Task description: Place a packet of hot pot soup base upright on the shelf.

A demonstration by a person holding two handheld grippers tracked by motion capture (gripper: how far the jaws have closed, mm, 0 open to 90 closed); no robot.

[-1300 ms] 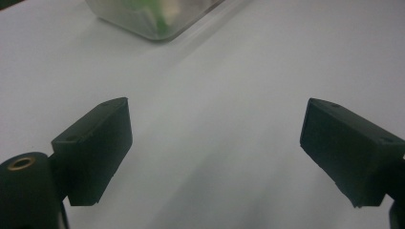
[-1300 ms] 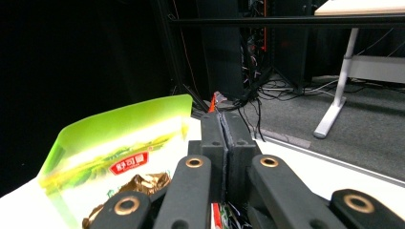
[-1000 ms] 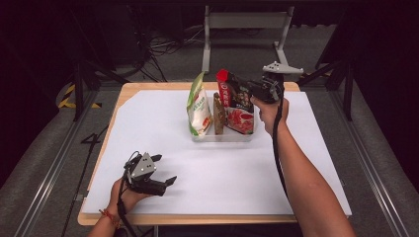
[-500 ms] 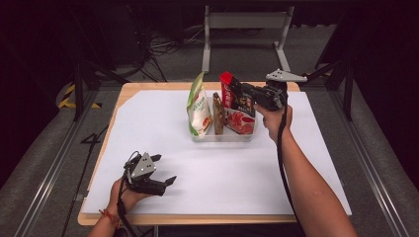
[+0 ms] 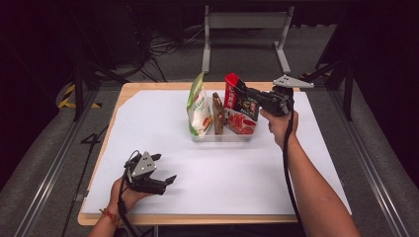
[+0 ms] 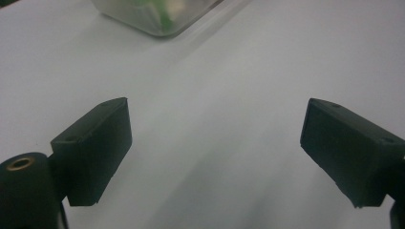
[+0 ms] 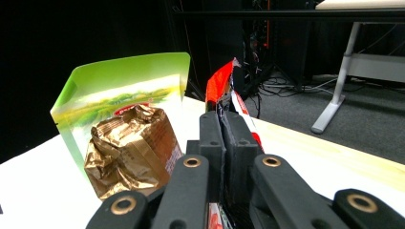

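Note:
A clear tray (image 5: 223, 138) stands at the back middle of the white sheet. In it a green-and-white pouch (image 5: 198, 105) stands upright, a brown packet (image 5: 217, 114) stands beside it, and a red packet (image 5: 241, 124) lies flat. My right gripper (image 5: 249, 95) is shut on a red-and-black packet (image 5: 236, 94), held tilted above the tray's right end. In the right gripper view the jaws (image 7: 223, 129) pinch that red packet (image 7: 220, 83), with the green pouch (image 7: 122, 88) and the crinkled brown packet (image 7: 130, 149) to its left. My left gripper (image 5: 165, 180) rests open near the front left, holding nothing.
White sheet (image 5: 296, 163) covers a wooden table (image 5: 197, 218). A metal frame (image 5: 244, 22) stands behind the table on the floor, with cables around it. The left gripper view has the tray's corner (image 6: 157, 16) far ahead of the open gripper (image 6: 217, 143).
My right hand has shifted a little right and down with the red-and-black packet in its jaws. The left hand has stayed where it was.

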